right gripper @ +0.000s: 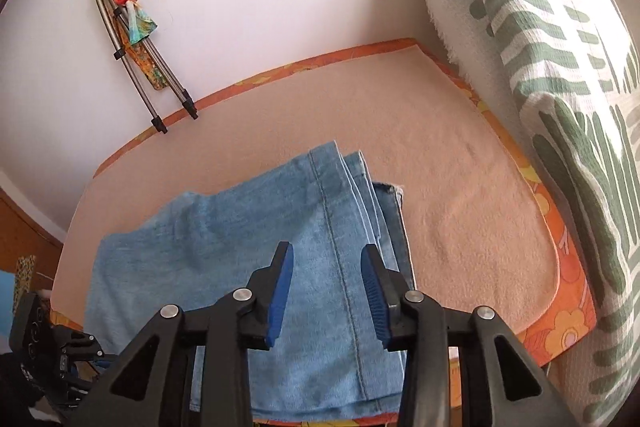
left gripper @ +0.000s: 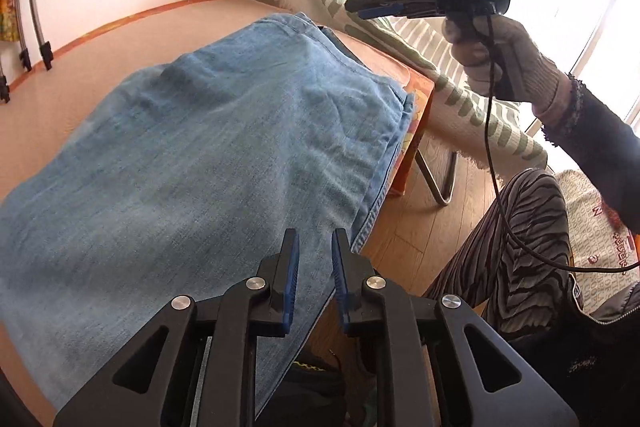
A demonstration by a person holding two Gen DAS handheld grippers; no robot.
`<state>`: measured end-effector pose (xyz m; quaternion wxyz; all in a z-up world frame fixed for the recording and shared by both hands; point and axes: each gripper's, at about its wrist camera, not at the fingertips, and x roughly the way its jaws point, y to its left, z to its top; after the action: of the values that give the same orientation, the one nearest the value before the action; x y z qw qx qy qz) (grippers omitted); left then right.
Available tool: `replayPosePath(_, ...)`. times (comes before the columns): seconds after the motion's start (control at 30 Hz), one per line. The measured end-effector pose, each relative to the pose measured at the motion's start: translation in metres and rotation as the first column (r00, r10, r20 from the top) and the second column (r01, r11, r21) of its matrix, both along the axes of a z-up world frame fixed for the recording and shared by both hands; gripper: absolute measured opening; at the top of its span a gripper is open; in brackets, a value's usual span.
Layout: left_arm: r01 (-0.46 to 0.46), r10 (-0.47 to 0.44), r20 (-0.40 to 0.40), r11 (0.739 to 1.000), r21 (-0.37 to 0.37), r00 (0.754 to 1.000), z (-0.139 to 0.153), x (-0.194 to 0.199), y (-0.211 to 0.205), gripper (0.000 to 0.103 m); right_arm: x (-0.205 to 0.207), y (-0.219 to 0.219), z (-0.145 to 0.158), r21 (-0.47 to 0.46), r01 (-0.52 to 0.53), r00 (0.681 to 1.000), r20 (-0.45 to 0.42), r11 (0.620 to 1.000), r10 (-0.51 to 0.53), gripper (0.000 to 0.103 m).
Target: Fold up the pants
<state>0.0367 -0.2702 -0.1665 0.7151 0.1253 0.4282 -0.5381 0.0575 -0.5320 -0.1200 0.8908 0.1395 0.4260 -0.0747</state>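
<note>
Light blue denim pants [left gripper: 208, 155] lie folded in layers on the peach-covered table [left gripper: 100, 47], with one edge hanging over the near side. My left gripper [left gripper: 315, 239] is open and empty, raised above the pants' near edge. In the left wrist view my right gripper [left gripper: 362, 11] is held up in a gloved hand, above and beyond the table's right corner. In the right wrist view the pants [right gripper: 248, 239] show stacked hems and a stitched seam. My right gripper [right gripper: 327, 255] is open and empty, above them.
A green-and-white patterned cushion [right gripper: 540, 39] leans along the table's right side. A folded tripod [right gripper: 132, 55] with coloured cloth leans on the white wall behind. The table [right gripper: 460, 187] has an orange floral border. Wood floor [left gripper: 420, 219] and the person's striped leg [left gripper: 516, 247] lie to the right.
</note>
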Motion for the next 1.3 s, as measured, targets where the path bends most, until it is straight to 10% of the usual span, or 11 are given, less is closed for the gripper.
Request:
replayPosePath(0.17,0.039,-0.039,0.009,0.999,-0.028,0.999,0.007,-0.010,-0.040,0.031,0.035,-0.018,-0.015,0.082,-0.009,0.997,-0.077,0.997,0.015,0.035)
replayPosePath(0.7,0.175,-0.182,0.106,0.982,0.074,0.978,-0.018,-0.022,-0.193,0.037,-0.074,-0.043,-0.073,0.300,0.201,0.968,-0.206,0.932,-0.142,0.038)
replayPosePath(0.93,0.109,-0.109,0.015,0.994,0.009,0.994,-0.024,-0.005,-0.183,0.009,-0.071,-0.033,-0.081,0.297,0.169,0.972,-0.206,0.940,-0.110,0.041)
replayPosePath(1.13,0.106,-0.106,0.009,0.993,-0.043,0.994,-0.014,-0.008,-0.178,0.006,-0.071,-0.020,-0.071,0.265,0.137,0.979,-0.181,0.954,-0.091,0.004)
replayPosePath(1.3,0.131,-0.137,-0.037,0.984,-0.123,0.990,0.002,-0.016,-0.174,0.003,-0.090,-0.014,-0.034,0.146,0.130,0.986,-0.124,0.981,-0.113,0.001)
